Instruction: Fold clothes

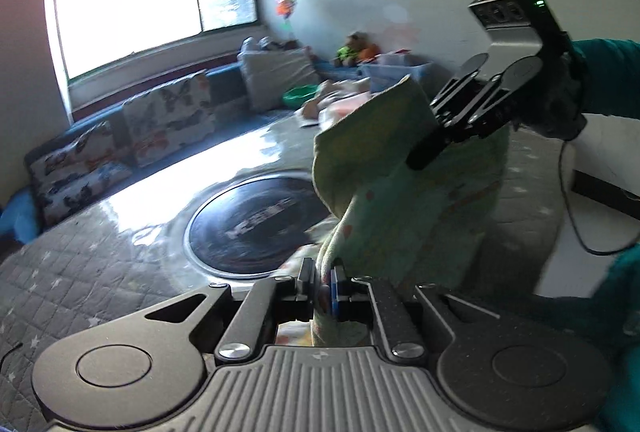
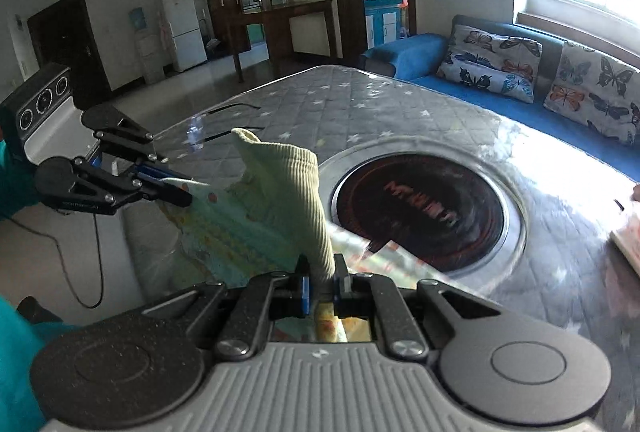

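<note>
On the grey star-quilted table point(image 2: 360, 100) with its round black hob point(image 2: 420, 208), the pale green child's garment point(image 1: 400, 200) hung stretched from the left gripper point(image 1: 324, 284) at lower centre to the right gripper point(image 1: 424, 152) at upper right, both clenched on its edge.

A grey quilted table cover with white stars point(image 2: 360, 100) surrounds a round black glass hob in a steel ring point(image 2: 420, 208). Behind it — butterfly-print cushions point(image 2: 492, 56) on a blue sofa point(image 2: 412, 56); farther off, a white fridge point(image 2: 182, 24).
</note>
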The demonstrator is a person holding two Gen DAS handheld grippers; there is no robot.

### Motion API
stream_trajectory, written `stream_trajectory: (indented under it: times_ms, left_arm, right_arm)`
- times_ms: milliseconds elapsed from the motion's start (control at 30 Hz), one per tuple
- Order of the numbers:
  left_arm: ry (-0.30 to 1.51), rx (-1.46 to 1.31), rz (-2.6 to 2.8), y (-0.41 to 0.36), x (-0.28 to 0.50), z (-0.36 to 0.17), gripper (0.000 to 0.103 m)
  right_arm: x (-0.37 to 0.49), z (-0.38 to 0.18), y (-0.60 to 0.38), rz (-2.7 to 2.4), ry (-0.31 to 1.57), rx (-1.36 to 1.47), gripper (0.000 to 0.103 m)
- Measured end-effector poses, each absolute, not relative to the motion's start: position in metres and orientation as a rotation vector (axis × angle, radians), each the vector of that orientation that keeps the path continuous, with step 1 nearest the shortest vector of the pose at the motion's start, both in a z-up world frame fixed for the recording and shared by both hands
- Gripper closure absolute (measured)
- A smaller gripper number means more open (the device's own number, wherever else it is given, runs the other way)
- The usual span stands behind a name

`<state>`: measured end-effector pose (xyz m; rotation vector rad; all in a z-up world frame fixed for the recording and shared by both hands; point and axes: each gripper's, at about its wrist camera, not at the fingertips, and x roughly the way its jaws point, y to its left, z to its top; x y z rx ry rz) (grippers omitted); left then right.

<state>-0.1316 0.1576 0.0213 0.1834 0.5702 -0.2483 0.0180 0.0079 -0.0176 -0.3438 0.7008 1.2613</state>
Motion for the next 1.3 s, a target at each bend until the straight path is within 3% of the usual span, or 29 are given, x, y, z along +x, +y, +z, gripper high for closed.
stream_trajectory:
  times_ms: [333,500,633,867,1133,1200,1300]
  left_arm:
    - [0.677,0.042,-0.133,0.196,-0.074,-0.027,0.095]
    - [0.71,-0.011,-0.109,0.206,-0.071,-0.035,0.095]
    - [0.722,-0.028,-0.111,0.21,-0.066,-0.035,0.095]
    - [0.754,-0.048,-0.107,0.215,-0.055,-0.038,0.091]
    - [0.773,-0.065,-0.092,0.22,-0.05,-0.041,0.087]
    - [0.78,-0.066,-0.073,0.223,-0.05,-0.04,0.082]
    - [0.787,-0.076,-0.049,0.23,-0.049,-0.04,0.08]
  right_arm:
    - [0.066,-0.073,0.055,1.158,0.747,-0.352,0.094]
    - [0.073,-0.083,0.06,1.102,0.732,-0.361,0.081]
    - [0.077,-0.08,0.05,1.039,0.703,-0.331,0.079]
    - [0.055,-0.075,0.027,1.052,0.652,-0.305,0.08]
    - [0.07,-0.115,0.011,0.944,0.762,-0.264,0.081]
    - [0.076,-0.12,0.004,0.92,0.767,-0.24,0.089]
    - [0.078,-0.117,-0.001,0.884,0.764,-0.227,0.089]
